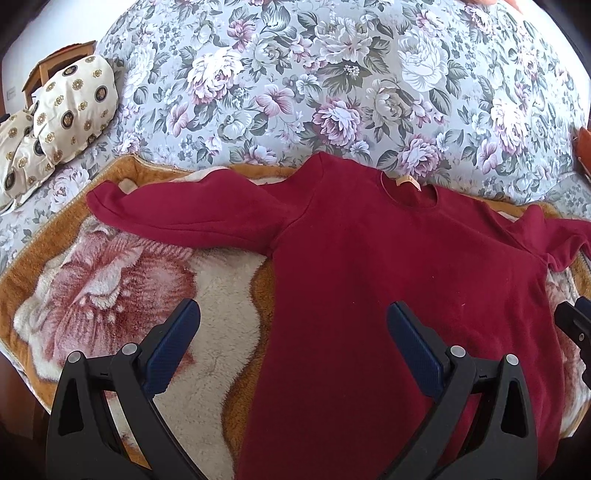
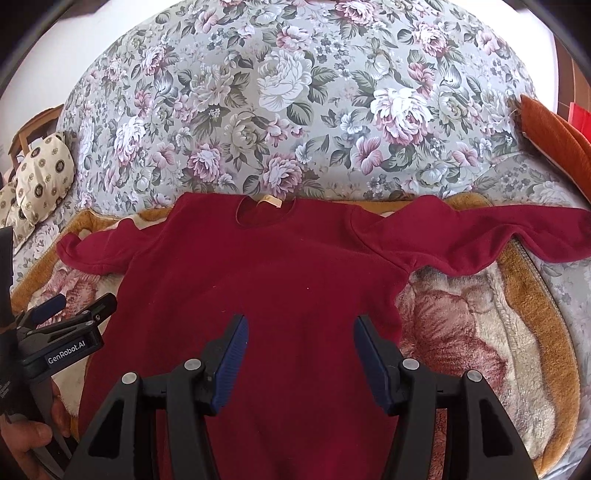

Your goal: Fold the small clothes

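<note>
- We see bright, even daylight in both views, with soft shadows only.
- The far white wall (image 1: 48, 26) is washed out.
- Fisheye bending curves the sofa back (image 2: 295, 92); corners go black.
- Focus stays sharp throughout.

A small dark red long-sleeved top (image 1: 388, 280) lies spread flat and unfolded, front side down, its round neckline with a pale label (image 2: 270, 200) at the far edge. Both sleeves stretch out sideways, the one on the right (image 2: 491, 236) rumpled along its lower edge, the other (image 1: 184, 218) smoother.
</note>
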Demonstrator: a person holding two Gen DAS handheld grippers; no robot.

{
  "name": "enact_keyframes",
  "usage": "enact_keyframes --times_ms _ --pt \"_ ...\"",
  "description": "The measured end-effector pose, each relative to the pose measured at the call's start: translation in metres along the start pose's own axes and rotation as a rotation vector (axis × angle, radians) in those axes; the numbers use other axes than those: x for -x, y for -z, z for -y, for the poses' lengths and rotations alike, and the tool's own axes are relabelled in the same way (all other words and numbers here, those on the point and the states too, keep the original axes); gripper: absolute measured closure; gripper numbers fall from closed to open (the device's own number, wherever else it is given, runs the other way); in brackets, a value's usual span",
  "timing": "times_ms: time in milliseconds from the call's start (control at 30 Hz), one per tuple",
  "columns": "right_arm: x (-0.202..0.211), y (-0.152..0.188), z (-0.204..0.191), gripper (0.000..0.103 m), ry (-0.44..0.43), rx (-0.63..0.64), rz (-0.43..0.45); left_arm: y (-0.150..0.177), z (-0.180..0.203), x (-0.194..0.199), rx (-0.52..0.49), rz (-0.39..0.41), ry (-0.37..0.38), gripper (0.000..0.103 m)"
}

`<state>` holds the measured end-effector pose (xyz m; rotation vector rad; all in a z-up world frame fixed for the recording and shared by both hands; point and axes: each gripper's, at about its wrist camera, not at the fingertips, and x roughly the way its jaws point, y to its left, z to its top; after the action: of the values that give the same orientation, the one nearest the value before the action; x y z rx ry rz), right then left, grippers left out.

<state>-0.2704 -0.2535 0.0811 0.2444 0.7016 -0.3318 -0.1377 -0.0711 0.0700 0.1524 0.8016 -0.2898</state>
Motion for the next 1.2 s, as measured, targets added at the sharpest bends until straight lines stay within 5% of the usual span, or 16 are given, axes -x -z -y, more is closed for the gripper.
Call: enact_keyframes --times_ms 1200 --pt "-0.022 0.004 -0.007 0.046 -0.009 -0.010 -0.059 0.003 0.007 -0.003 -0.015 0.001 0.003 0.001"
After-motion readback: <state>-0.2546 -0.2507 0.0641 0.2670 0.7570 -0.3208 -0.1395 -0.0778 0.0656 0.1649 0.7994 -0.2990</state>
